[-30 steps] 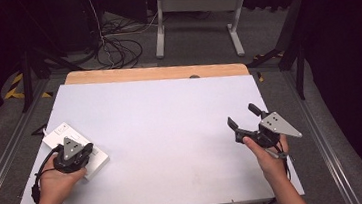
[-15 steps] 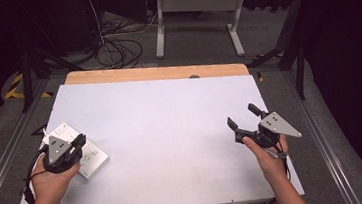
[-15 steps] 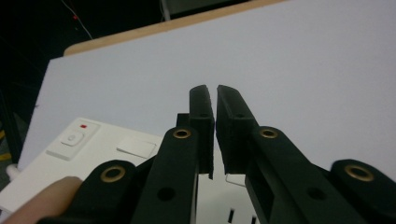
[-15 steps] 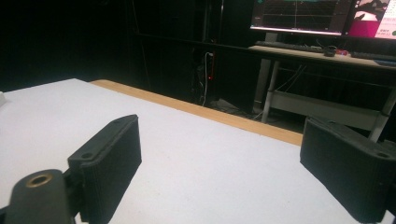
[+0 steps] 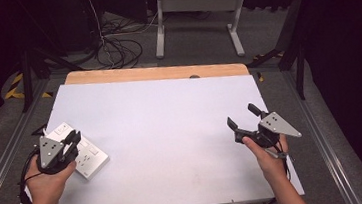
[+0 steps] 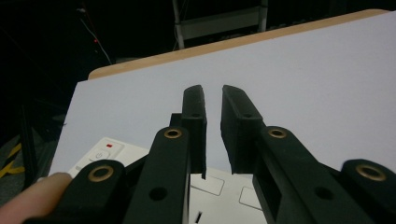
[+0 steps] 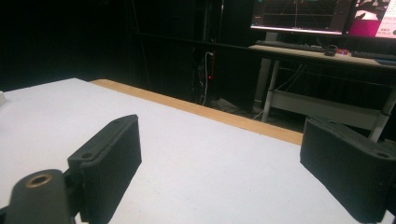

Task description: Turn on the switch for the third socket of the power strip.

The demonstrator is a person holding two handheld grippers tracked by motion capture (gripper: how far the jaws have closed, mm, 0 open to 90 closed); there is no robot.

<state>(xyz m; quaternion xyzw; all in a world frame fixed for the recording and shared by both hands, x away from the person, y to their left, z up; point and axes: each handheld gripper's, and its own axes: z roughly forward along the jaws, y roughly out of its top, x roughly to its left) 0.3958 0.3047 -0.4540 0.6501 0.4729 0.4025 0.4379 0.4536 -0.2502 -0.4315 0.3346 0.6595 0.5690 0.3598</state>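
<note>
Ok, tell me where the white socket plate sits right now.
In the high view the white socket plate lies flat near the table's left edge, partly under the left gripper; in the left gripper view it shows just below the jaws.

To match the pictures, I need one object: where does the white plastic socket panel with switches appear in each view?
High view: white plastic socket panel at the table's left edge, under the left gripper.
Left gripper view: bottom, behind the jaws.
Right gripper view: I cannot identify it.
Shared landmark: wooden table edge.
</note>
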